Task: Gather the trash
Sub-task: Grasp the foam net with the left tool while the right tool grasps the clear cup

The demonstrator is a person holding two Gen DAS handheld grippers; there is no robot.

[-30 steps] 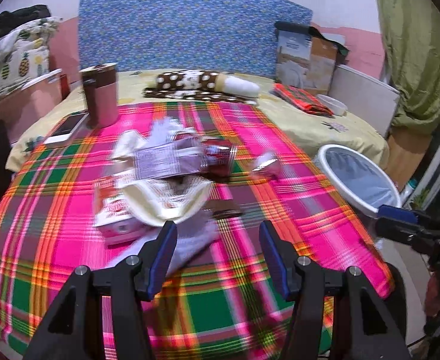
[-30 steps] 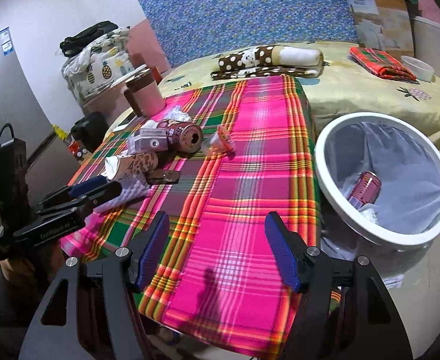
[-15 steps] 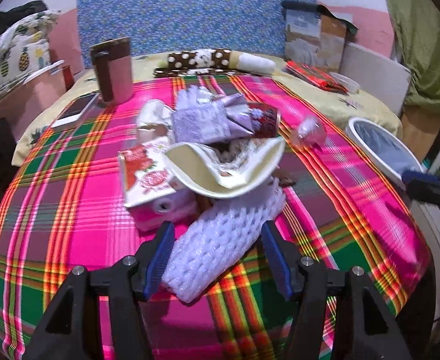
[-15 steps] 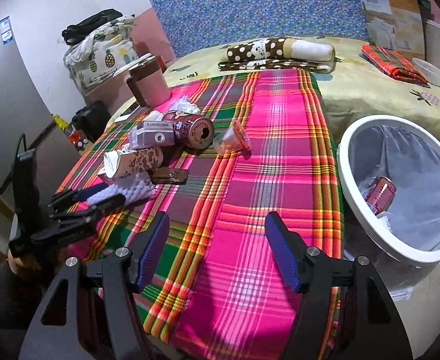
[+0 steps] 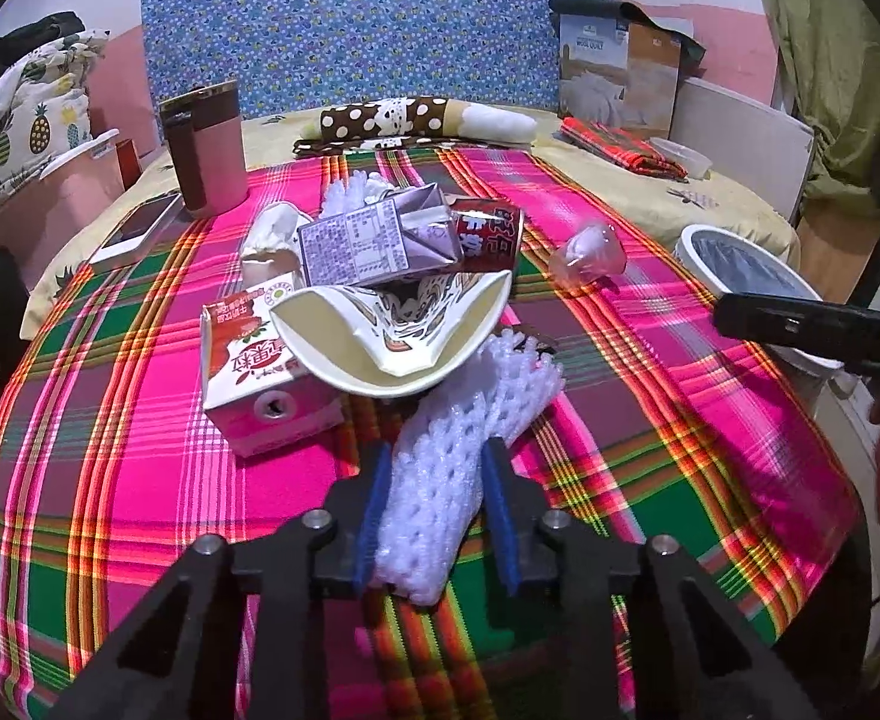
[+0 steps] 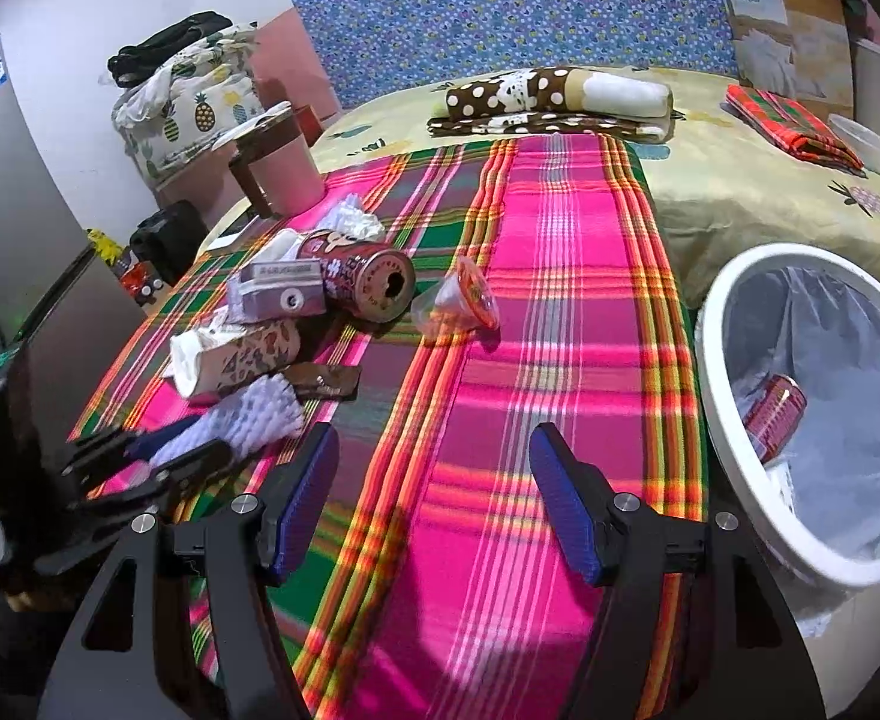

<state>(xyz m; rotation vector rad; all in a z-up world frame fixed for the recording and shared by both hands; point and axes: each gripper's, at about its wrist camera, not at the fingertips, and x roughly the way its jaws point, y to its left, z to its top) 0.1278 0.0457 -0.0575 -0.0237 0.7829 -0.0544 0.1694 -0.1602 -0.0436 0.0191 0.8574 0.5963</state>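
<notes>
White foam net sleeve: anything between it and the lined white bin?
Nothing visible. The left gripper has just closed on the white foam net sleeve; only bare plaid cloth lies toward the white bin, and the right gripper hangs open there.

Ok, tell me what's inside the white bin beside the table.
In the right wrist view the white bin holds a pale liner, a red can leaning against the near wall, and a white scrap below it. The rim hides the rest of the bottom.

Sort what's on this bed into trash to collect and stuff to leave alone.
Trash job:
- white foam net, clamped in the left hand-held gripper
- strawberry milk carton
- crushed paper cup
- red can
- jelly cup
- white bin

Lying about:
- pink tumbler
- phone
- spotted pillow
</notes>
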